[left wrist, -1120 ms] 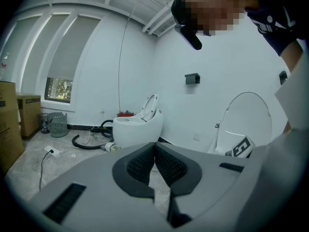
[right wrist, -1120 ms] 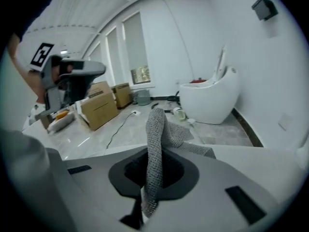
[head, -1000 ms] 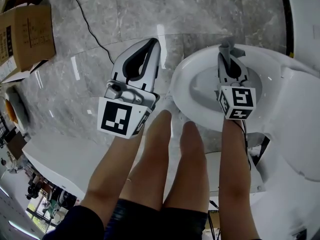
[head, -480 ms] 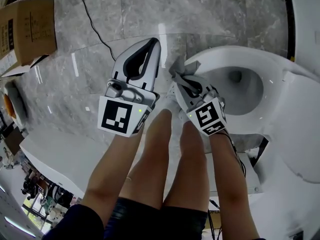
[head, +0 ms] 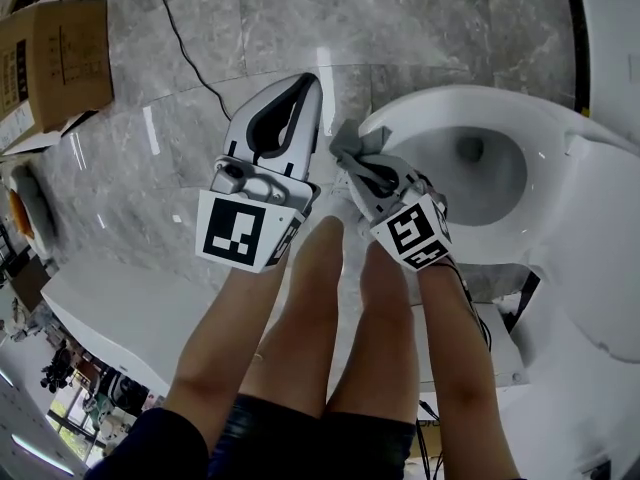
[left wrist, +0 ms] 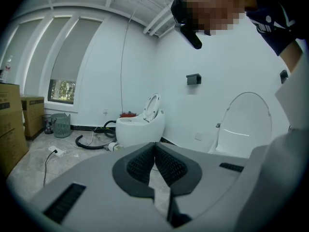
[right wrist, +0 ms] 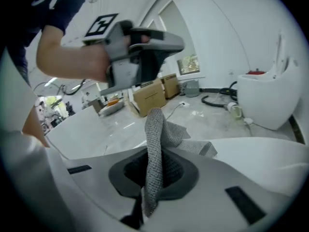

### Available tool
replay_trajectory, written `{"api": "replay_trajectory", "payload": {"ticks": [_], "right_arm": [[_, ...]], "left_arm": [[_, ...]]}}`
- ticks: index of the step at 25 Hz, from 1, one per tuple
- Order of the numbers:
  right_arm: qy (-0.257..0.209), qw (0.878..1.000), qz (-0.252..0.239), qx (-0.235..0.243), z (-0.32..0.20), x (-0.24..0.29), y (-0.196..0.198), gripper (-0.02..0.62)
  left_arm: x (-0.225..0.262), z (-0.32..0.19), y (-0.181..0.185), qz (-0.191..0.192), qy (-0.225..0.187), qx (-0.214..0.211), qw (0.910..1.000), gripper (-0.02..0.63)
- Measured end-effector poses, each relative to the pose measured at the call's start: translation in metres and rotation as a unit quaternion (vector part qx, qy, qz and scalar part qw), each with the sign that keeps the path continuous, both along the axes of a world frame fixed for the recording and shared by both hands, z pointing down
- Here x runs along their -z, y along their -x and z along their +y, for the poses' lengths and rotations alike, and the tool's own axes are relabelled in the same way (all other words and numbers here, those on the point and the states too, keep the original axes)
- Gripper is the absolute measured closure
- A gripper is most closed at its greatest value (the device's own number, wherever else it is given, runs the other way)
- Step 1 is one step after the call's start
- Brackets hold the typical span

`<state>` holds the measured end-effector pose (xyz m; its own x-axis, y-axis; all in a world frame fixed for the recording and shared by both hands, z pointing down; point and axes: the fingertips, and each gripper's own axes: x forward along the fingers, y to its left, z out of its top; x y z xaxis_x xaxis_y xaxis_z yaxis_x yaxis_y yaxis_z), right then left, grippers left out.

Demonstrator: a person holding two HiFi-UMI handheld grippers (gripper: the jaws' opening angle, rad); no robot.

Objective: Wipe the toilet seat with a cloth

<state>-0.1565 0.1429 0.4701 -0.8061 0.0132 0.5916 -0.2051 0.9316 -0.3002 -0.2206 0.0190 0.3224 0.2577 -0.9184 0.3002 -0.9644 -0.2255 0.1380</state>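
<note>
Pretty bright all round: soft, even daylight with barely any hard shadows. In the head view the marble floor [head: 270, 18] left of the toilet seat [head: 440, 103] throws back a few white glare streaks, and the seat itself is nearly blown out. Both gripper views are heavy fisheye, with black corners and walls bowing at the edges. The cloth [right wrist: 154, 144] comes out sharp, knit and all.

Cardboard box [head: 55, 63], black cable [head: 178, 40] on marble floor [head: 400, 18].
</note>
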Motion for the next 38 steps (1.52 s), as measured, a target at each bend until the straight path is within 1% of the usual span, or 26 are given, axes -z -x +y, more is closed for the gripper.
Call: {"api": "replay_trajectory", "payload": {"ticks": [2, 3, 5, 7, 9, 11, 14, 17, 19, 22, 24, 26, 27, 29, 31, 35, 38], "right_arm": [[-0.016, 0.997, 0.006, -0.076, -0.043, 0.0, -0.011, 0.566], [-0.024, 0.993, 0.01, -0.116, -0.064, -0.001, -0.021, 0.566], [-0.042, 0.981, 0.022, -0.188, -0.099, -0.003, -0.049, 0.566], [-0.055, 0.97, 0.035, -0.234, -0.12, -0.005, -0.076, 0.566], [-0.056, 0.967, 0.039, -0.247, -0.126, -0.006, -0.091, 0.566], [-0.048, 0.97, 0.034, -0.236, -0.12, -0.008, -0.092, 0.566], [-0.027, 0.98, 0.019, -0.197, -0.092, -0.011, -0.076, 0.566], [0.006, 0.992, 0.015, -0.128, -0.046, -0.011, -0.051, 0.566], [0.025, 0.996, 0.02, -0.079, -0.013, -0.008, -0.042, 0.566], [0.039, 0.998, 0.045, -0.002, 0.032, -0.006, -0.047, 0.566], [0.047, 0.995, 0.069, 0.048, 0.055, -0.006, -0.055, 0.566], [0.053, 0.991, 0.091, 0.082, 0.07, -0.006, -0.064, 0.566], [0.058, 0.99, 0.097, 0.087, 0.075, -0.006, -0.068, 0.566], [0.075, 0.99, 0.099, 0.072, 0.076, -0.006, -0.072, 0.566], [0.086, 0.991, 0.094, 0.044, 0.071, -0.006, -0.069, 0.566], [0.082, 0.994, 0.072, -0.018, 0.051, -0.007, -0.05, 0.566], [0.077, 0.993, 0.057, -0.068, 0.032, -0.003, -0.035, 0.566]], "left_arm": [[0.0, 0.002, -0.003, 0.0, 0.001, -0.002, 1.0, 0.586], [0.0, 0.003, -0.004, 0.0, 0.001, -0.003, 1.0, 0.586], [0.001, 0.005, -0.005, -0.001, 0.001, -0.003, 1.0, 0.586], [0.002, 0.006, -0.005, -0.002, -0.001, -0.002, 1.0, 0.586], [0.003, 0.006, -0.005, -0.001, -0.004, 0.0, 1.0, 0.586], [0.001, 0.007, -0.007, 0.003, -0.005, 0.003, 1.0, 0.586], [-0.002, 0.013, -0.014, 0.007, -0.001, 0.003, 1.0, 0.586], [0.0, 0.018, -0.021, 0.009, 0.001, 0.0, 1.0, 0.586], [0.003, 0.019, -0.026, 0.008, 0.0, -0.004, 1.0, 0.586], [0.007, 0.019, -0.033, 0.006, -0.003, -0.007, 1.0, 0.586], [0.011, 0.018, -0.035, 0.005, -0.006, -0.006, 0.9999, 0.586], [0.016, 0.017, -0.036, 0.004, -0.01, -0.004, 0.9999, 0.586], [0.018, 0.017, -0.036, 0.004, -0.011, -0.003, 0.9999, 0.586], [0.021, 0.017, -0.036, 0.003, -0.012, -0.003, 0.9999, 0.586], [0.022, 0.019, -0.037, 0.002, -0.012, -0.003, 0.9999, 0.586], [0.022, 0.024, -0.039, -0.002, -0.009, -0.004, 0.9999, 0.586], [0.022, 0.027, -0.039, -0.005, -0.008, -0.002, 1.0, 0.586]]}}
